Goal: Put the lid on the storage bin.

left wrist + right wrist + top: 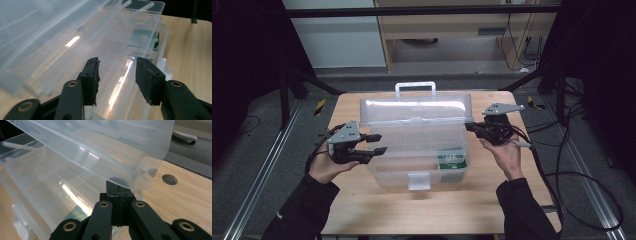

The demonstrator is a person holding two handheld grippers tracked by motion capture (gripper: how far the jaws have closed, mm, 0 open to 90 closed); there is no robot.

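1. Pinching with its jaws closed, the right gripper (474, 128) sits at the right end of the lid (416, 111) of a clear plastic storage box (417, 152); in the right gripper view the two jaws meet flat together right under the lid's lower corner, and whether they nip the edge or merely press against it I cannot tell.
2. The left gripper (379, 143) hovers with its jaws parted about halfway and nothing between them, just beside the left end wall of the box, apart from it.
3. From the left gripper, the box lies straight ahead and slightly below; its jaws point along the length of the box toward the far end.
4. The box stands in the middle of the wooden table (362, 210), its long axis running left to right across the person's front, its latch (418, 180) facing the person and its handle (415, 88) on the far side.
5. The lid stands tilted up and back from the hinge along the far edge, its open face turned toward the person.
6. A green-and-white packet (452, 161) lies in the right front compartment, nearer the right gripper.
7. Judging by contact, the right hand controls the lid; swinging it down toward the latch would need the left jaws kept outside the rim.
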